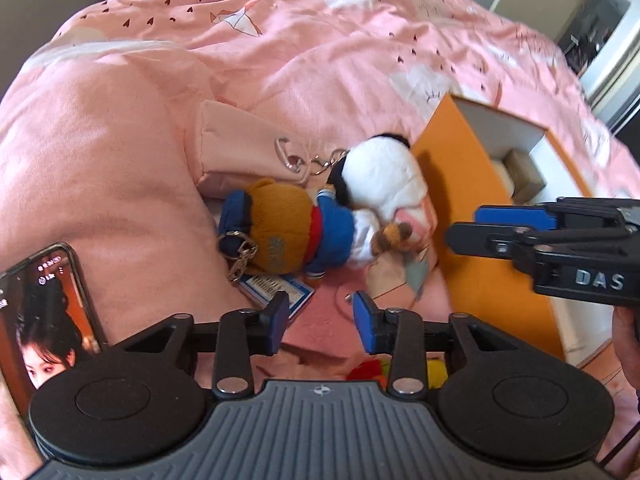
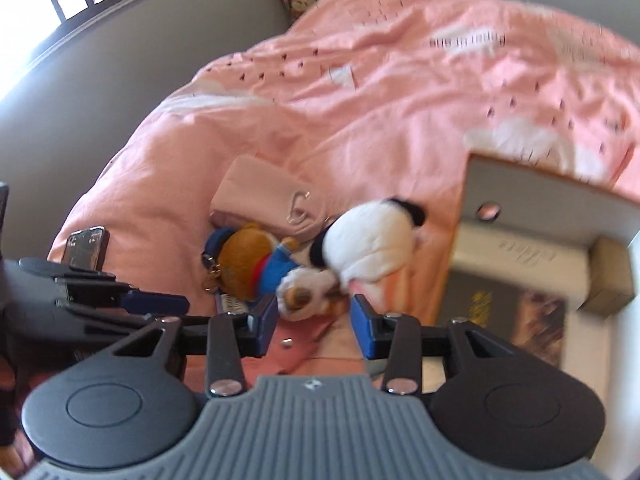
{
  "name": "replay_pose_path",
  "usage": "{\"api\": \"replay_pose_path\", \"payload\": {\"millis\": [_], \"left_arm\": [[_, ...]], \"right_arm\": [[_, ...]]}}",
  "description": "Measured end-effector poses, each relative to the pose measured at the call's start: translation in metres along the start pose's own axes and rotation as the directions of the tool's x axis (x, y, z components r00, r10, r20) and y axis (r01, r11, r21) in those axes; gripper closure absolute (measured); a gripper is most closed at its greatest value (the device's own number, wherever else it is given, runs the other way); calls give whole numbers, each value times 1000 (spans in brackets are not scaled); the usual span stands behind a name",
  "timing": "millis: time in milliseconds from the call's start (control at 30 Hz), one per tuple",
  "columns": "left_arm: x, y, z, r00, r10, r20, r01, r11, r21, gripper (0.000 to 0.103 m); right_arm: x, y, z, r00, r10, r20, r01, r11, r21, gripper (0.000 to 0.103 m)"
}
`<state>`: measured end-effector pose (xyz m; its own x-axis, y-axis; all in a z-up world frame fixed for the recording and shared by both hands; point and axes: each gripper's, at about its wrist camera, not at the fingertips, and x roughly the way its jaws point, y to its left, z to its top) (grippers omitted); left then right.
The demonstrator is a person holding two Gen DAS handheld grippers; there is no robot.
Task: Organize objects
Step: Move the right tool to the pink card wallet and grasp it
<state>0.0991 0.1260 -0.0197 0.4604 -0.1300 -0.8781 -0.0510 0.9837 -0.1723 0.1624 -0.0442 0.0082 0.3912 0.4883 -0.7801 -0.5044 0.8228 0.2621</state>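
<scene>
A brown bear plush (image 1: 280,236) (image 2: 248,256) in a blue jacket, with a keyring, lies on the pink bed. A white and black plush (image 1: 384,176) (image 2: 368,236) leans on it, against the open orange box (image 1: 460,184) (image 2: 540,196). Behind both lies a pink pouch (image 1: 240,140) (image 2: 260,188) with a metal clasp. My left gripper (image 1: 321,320) hangs open just short of the bear, with nothing between its pads. My right gripper (image 2: 314,320) is open too, near the plush's paws and holding nothing. It shows side-on by the box (image 1: 464,226).
A phone (image 1: 44,308) (image 2: 86,248) with a lit screen lies at the left. A blue and white card (image 1: 280,288) sticks out from under the bear. A flat pink wallet (image 2: 304,344) lies below the grippers. The box holds a small brown carton (image 2: 608,276) and a dark book (image 2: 508,320).
</scene>
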Motion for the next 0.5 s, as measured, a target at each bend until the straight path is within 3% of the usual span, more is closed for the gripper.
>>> {"api": "replay_pose_path", "payload": {"millis": [100,267,500], "left_arm": [[0,4,-4,1000,29,-1,-29,999,27,65],[3,11,-5,997,72,12,-73,996,55,65],[15,14,-5,996,90,9,-91,993,75,66]], "right_arm": [[26,8,-7,998,33,-46,-28,993,111,60],[69,8,-22,991,7,-133,24,972,235,60],[107,-4,-31,980,9,-199,58,944,326,58]]}}
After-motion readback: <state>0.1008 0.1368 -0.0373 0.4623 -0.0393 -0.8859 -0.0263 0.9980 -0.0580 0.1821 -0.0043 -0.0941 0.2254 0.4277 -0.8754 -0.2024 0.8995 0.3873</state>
